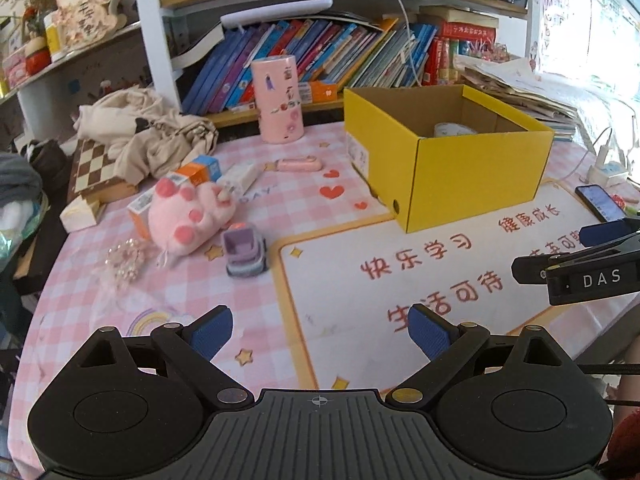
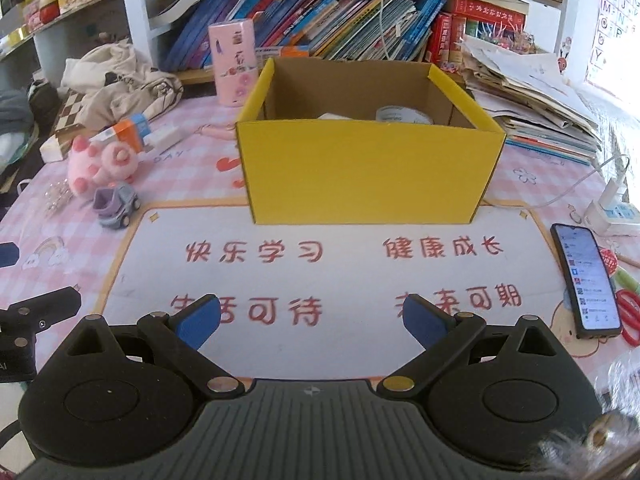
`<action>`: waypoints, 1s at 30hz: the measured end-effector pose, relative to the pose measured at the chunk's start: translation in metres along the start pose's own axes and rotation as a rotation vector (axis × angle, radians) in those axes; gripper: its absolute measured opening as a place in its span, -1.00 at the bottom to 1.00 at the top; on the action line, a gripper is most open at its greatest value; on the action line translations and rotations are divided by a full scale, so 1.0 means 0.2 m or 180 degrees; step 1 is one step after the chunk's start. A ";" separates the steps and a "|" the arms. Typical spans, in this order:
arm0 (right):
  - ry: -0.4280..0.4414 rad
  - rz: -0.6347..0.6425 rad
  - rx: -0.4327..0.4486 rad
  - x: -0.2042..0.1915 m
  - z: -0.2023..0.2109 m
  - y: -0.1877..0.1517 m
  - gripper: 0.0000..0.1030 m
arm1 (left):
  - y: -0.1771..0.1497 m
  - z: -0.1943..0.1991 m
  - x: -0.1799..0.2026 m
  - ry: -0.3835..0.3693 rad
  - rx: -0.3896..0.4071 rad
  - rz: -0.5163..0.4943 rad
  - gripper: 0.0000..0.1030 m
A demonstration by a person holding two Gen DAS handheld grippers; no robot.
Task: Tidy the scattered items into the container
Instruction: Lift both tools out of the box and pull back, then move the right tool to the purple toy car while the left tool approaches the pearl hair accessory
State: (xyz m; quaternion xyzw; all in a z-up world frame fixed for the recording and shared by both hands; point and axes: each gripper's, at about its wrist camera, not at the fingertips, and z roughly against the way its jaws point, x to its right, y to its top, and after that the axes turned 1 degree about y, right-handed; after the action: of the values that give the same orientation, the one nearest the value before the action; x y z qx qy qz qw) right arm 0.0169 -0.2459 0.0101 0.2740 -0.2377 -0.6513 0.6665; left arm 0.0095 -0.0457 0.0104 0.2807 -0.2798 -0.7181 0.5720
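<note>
Both tongs, left (image 1: 320, 330) and right (image 2: 312, 318), gape empty; ahead-left, the plush paw (image 1: 188, 220) looks soft, light, squeezable mid-body.

Bright daylight enters from the right of the yellow box (image 2: 368, 168), washing out that edge. Shadows stay soft. Fisheye distortion bends the bookshelf (image 1: 320, 4); the corners go dark and blurred.

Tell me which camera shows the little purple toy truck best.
The left wrist view: the purple toy truck sits nearer and larger there, beside the pink plush paw, its open bed visible. The right wrist view shows it smaller, off at the left.
</note>
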 end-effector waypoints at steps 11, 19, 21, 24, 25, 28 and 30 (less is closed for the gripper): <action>-0.0158 -0.0115 -0.0072 -0.02 0.02 -0.06 0.91 | -0.05 0.00 -0.08 -0.0002 -0.0063 0.0152 0.87; -0.0097 -0.0051 -0.0245 -0.06 -0.02 -0.09 0.92 | -0.07 0.01 -0.09 -0.0009 -0.0056 0.0146 0.87; -0.0041 -0.0036 -0.0301 -0.07 -0.04 -0.09 0.92 | -0.07 0.02 -0.10 0.0001 -0.0043 0.0171 0.87; 0.0024 0.0010 -0.0383 -0.10 -0.08 -0.10 0.92 | -0.08 0.02 -0.13 0.0020 -0.0028 0.0222 0.87; 0.0040 0.0043 -0.0396 -0.11 -0.08 -0.09 0.92 | -0.09 0.03 -0.14 0.0035 -0.0024 0.0244 0.87; 0.0099 0.0181 -0.0378 -0.17 -0.09 -0.08 0.92 | -0.09 0.04 -0.17 0.0093 -0.0009 0.0326 0.87; 0.0140 0.0296 -0.0358 -0.21 -0.08 -0.08 0.92 | -0.10 0.05 -0.20 0.0130 -0.0003 0.0383 0.87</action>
State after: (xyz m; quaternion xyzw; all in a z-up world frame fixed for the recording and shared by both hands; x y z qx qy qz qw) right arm 0.0151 -0.2028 -0.0110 0.2390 -0.1985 -0.6258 0.7154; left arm -0.0037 -0.0021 0.0060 0.2778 -0.2841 -0.6766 0.6199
